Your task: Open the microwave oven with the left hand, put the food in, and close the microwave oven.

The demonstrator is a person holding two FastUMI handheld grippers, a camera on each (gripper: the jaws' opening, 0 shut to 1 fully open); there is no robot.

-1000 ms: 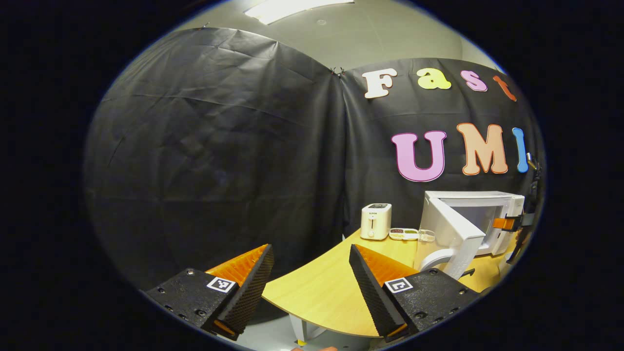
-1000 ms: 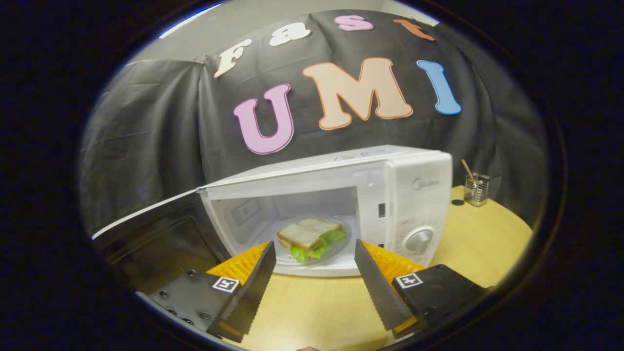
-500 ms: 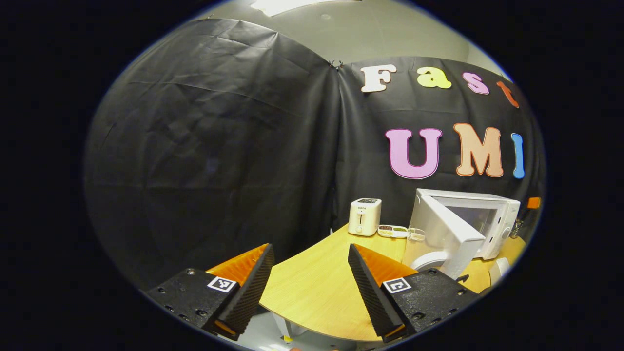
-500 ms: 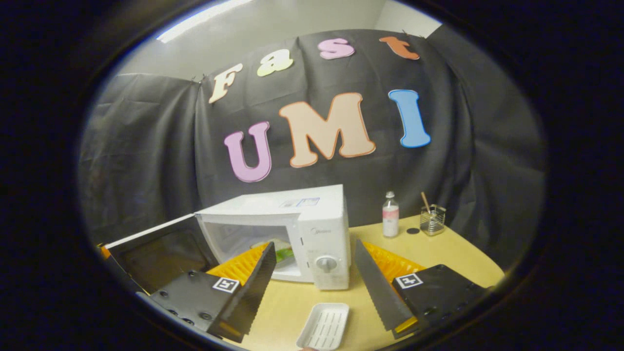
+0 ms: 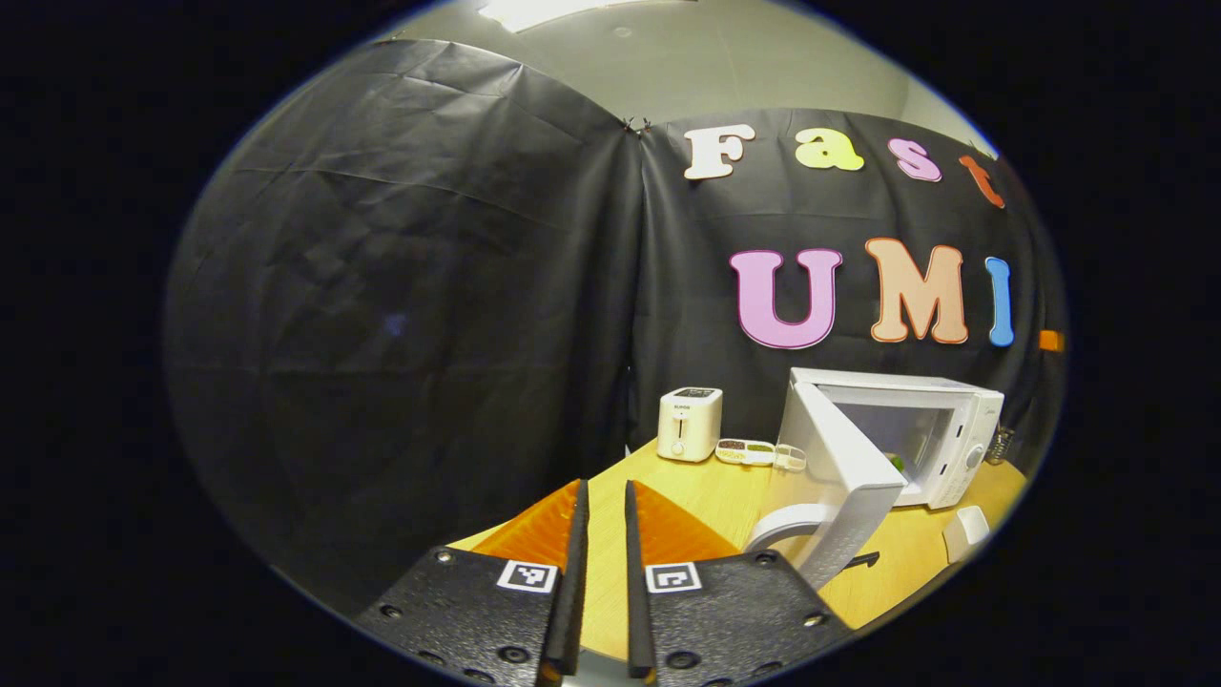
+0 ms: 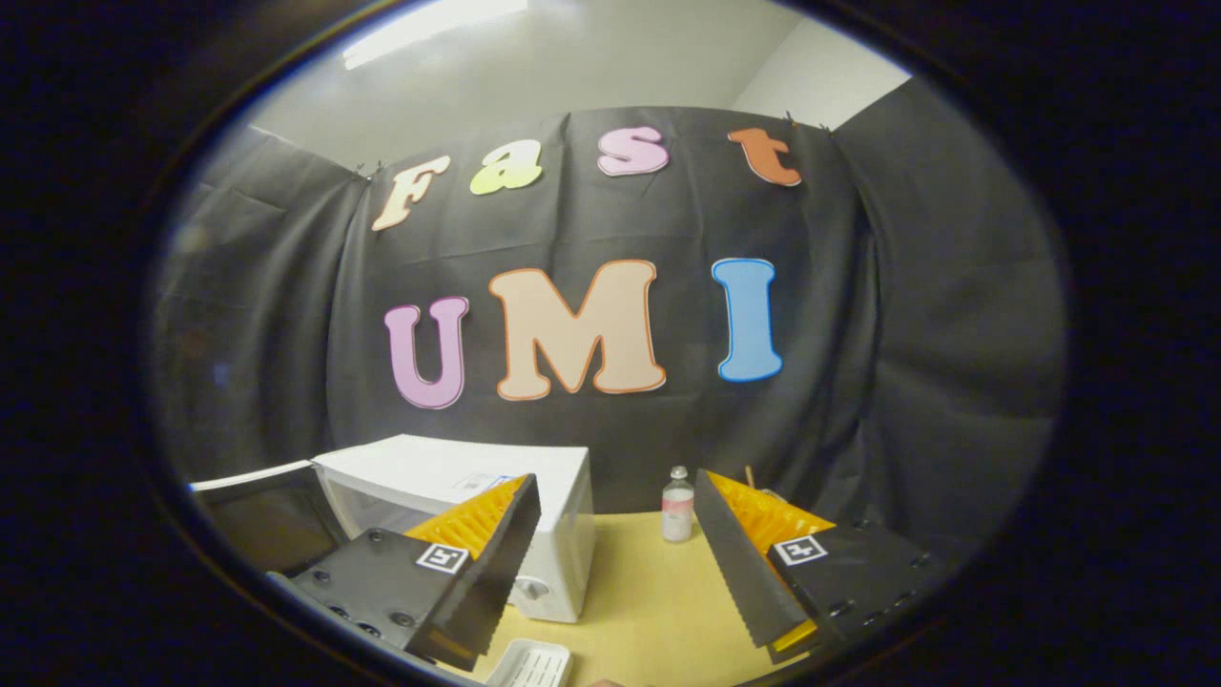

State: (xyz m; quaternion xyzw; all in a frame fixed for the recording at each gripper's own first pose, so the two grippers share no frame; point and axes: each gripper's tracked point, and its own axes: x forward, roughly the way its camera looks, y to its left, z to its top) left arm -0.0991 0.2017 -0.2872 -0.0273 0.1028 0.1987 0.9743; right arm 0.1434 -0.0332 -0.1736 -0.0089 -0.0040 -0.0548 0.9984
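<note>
With food inside, the microwave (image 5: 916, 439) door (image 5: 839, 477) stands ajar, so I hold the left gripper (image 5: 601, 582) nearly clenched, empty, to push it; the right gripper (image 6: 615, 563) hangs released.

White microwave (image 5: 940, 448), white toaster (image 5: 689, 425), white tray (image 6: 529, 665) — all on a yellow-tan wooden table (image 5: 711, 496).

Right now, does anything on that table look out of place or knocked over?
Nothing looks spilled or damaged. The microwave oven door hangs open with food on the plate inside, so closing is not yet done. The toaster and bottle stand upright.
</note>
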